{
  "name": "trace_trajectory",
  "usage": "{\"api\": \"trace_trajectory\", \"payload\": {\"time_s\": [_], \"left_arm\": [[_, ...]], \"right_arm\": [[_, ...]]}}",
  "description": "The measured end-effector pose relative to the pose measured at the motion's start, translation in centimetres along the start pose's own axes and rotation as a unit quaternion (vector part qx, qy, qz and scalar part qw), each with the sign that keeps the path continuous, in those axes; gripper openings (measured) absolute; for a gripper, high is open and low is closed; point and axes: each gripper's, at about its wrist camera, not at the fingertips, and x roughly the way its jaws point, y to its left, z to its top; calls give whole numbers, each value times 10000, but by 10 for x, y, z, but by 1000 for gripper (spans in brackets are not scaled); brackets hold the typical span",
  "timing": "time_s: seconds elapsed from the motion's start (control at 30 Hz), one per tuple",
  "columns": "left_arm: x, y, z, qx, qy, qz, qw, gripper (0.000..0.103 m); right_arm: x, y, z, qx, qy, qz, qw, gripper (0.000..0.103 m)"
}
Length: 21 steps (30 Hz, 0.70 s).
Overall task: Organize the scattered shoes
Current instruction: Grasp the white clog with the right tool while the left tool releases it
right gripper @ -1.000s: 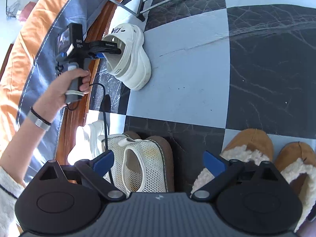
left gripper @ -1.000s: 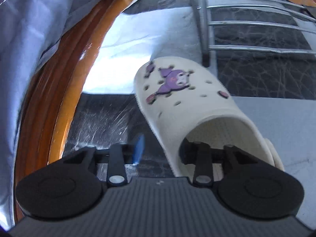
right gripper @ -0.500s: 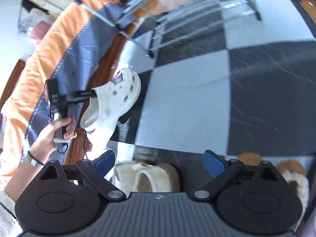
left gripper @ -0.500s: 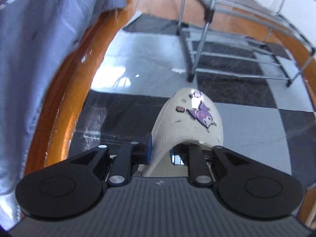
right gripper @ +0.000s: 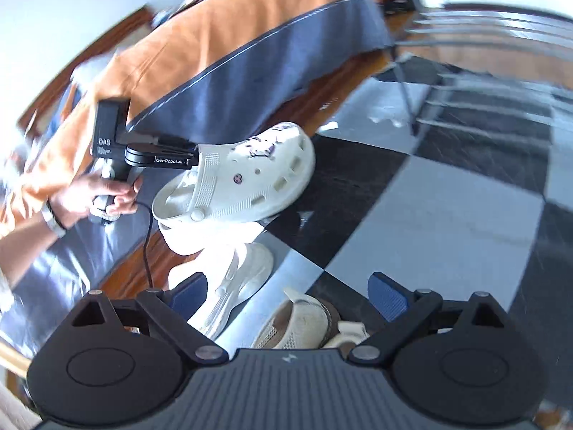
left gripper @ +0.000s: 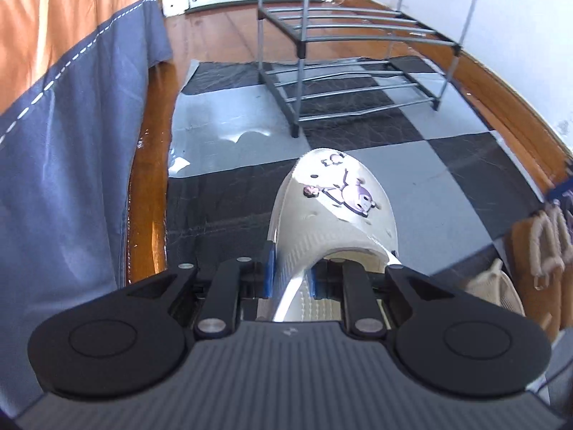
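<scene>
My left gripper [left gripper: 290, 275] is shut on the side wall of a cream clog [left gripper: 333, 211] with purple cartoon charms, held in the air with its toe pointing away from me. The right wrist view shows the same clog [right gripper: 250, 175] hanging from the left gripper [right gripper: 195, 159], which a hand [right gripper: 93, 197] holds. My right gripper [right gripper: 290, 295] is open with nothing between its fingers, above a white chunky shoe [right gripper: 229, 286] and a beige mesh shoe [right gripper: 304, 322] on the floor. A grey metal shoe rack [left gripper: 358, 57] stands ahead, its shelves bare.
A bed with an orange cover [right gripper: 215, 25] and a blue-grey sheet [left gripper: 71, 161] runs along the left. The floor mat [left gripper: 447, 186] is checkered black and grey over wood boards [left gripper: 150, 165]. Tan fuzzy footwear [left gripper: 548, 240] lies at the right edge. A white wall [left gripper: 519, 18] stands behind the rack.
The left gripper has lifted the cream clog off the floor and swung it to face the rack. The right gripper has risen and rolled, so the shoes beneath it sit lower in its view.
</scene>
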Motion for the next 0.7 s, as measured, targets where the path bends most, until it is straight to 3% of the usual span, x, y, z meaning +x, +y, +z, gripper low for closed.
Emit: {"api": "trace_trajectory", "payload": {"time_s": [0.17, 0.33, 0.37, 0.43, 0.47, 0.6, 0.7], "left_arm": [[-43, -7, -32, -17, -98, 134, 9999, 17], [-68, -8, -69, -111, -54, 229, 9997, 21], [-72, -8, -79, -155, -8, 321, 9994, 24], [-75, -6, -94, -301, 131, 422, 9986, 42], [-77, -4, -99, -375, 132, 422, 9983, 47], [-81, 2, -113, -603, 80, 367, 9975, 52], [-80, 3, -120, -672, -3, 457, 9967, 53]], "right_arm": [[53, 60, 84, -1204, 211, -92, 9925, 99], [131, 91, 130, -1483, 600, 562, 9855, 99], [146, 94, 130, -1464, 630, 671, 9849, 99], [167, 96, 116, -1264, 697, 942, 9850, 99], [177, 96, 109, -1154, 735, 1085, 9846, 99], [209, 101, 76, -1260, 864, 1299, 9797, 103], [221, 90, 79, -694, 909, 1215, 9860, 99]]}}
